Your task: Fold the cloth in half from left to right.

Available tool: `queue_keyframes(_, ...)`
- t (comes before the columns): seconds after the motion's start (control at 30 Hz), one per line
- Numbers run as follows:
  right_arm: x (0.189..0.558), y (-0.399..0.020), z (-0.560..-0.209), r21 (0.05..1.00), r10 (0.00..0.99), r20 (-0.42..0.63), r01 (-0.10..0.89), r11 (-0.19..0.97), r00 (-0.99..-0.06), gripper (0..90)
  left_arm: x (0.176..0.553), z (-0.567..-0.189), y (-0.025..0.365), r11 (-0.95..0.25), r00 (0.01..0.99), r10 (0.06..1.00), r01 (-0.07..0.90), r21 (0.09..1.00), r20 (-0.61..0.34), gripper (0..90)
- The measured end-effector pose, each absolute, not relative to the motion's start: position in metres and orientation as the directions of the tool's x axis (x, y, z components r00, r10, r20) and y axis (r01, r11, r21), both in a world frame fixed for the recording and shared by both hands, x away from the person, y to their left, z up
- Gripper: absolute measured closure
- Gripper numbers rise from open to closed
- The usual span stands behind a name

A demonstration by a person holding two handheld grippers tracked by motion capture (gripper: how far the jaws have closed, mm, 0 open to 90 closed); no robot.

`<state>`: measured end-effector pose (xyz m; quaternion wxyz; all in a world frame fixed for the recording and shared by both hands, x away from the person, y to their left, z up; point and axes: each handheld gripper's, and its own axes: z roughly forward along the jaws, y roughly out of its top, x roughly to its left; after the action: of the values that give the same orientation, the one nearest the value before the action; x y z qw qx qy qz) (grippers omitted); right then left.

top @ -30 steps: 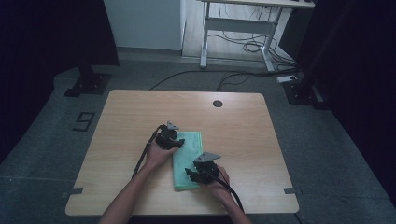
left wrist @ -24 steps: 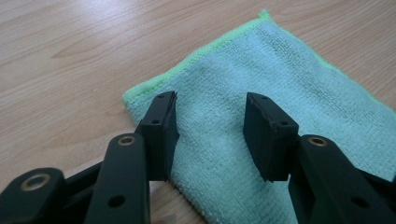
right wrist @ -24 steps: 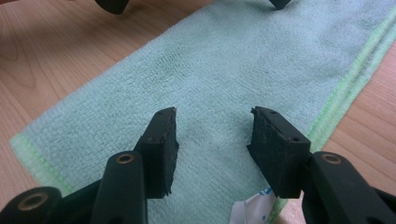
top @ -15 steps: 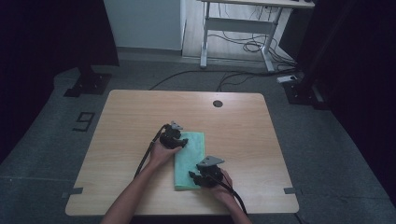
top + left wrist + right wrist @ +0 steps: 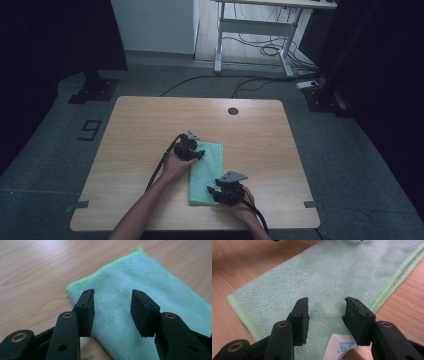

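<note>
mint-green microfibre cloth with a lighter stitched hem lies folded into a long rectangle on the pale wooden table, near its front edge. the left gripper hovers over the cloth's far left corner, jaws about half open with nothing between them, much as a second ago. the right gripper has shifted slightly along the near end since the earlier frame; its jaws have just been closing a little, yet stand apart above the cloth and a white label, gripping nothing.

A lab: dark curtains, stand bases, floor cables.
</note>
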<state>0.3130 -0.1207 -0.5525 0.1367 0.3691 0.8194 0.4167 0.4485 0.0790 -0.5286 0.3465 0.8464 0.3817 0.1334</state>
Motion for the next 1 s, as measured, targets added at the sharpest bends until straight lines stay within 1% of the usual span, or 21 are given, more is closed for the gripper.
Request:
queue_keyframes(0.13,0.314,-0.121,-0.552,0.783,0.72,0.094,0.498,0.373,-0.687,53.5,0.43,-0.521,0.086,-0.494,0.694,0.72,0.516,0.7,-0.005,54.1)
queue_keyframes(0.3,0.314,-0.121,-0.552,0.781,0.724,0.102,0.506,0.366,-0.682,53.3,0.417,-0.523,0.091,-0.504,0.714,0.699,0.525,0.686,-0.032,54.0)
queue_keyframes(0.33,0.314,-0.121,-0.552,0.781,0.725,0.103,0.507,0.365,-0.681,53.2,0.415,-0.525,0.091,-0.506,0.719,0.693,0.533,0.678,-0.048,54.0)
queue_keyframes(0.47,0.315,-0.122,-0.552,0.782,0.726,0.114,0.512,0.355,-0.678,53.4,0.414,-0.534,0.09,-0.529,0.721,0.692,0.538,0.656,-0.034,53.9)
queue_keyframes(0.63,0.317,-0.122,-0.552,0.782,0.727,0.098,0.504,0.366,-0.68,53.8,0.416,-0.537,0.091,-0.498,0.706,0.705,0.552,0.669,-0.059,53.8)
queue_keyframes(0.77,0.319,-0.123,-0.553,0.783,0.725,0.1,0.503,0.366,-0.682,53.7,0.416,-0.537,0.09,-0.494,0.702,0.71,0.554,0.67,-0.057,53.7)
queue_keyframes(0.9,0.316,-0.121,-0.552,0.782,0.729,0.07,0.491,0.384,-0.681,52.6,0.415,-0.537,0.091,-0.487,0.698,0.713,0.557,0.673,-0.062,53.3)
queue_keyframes(1.0,0.316,-0.121,-0.552,0.782,0.723,0.074,0.489,0.385,-0.687,50.1,0.413,-0.536,0.092,-0.486,0.698,0.713,0.556,0.675,-0.062,52.7)
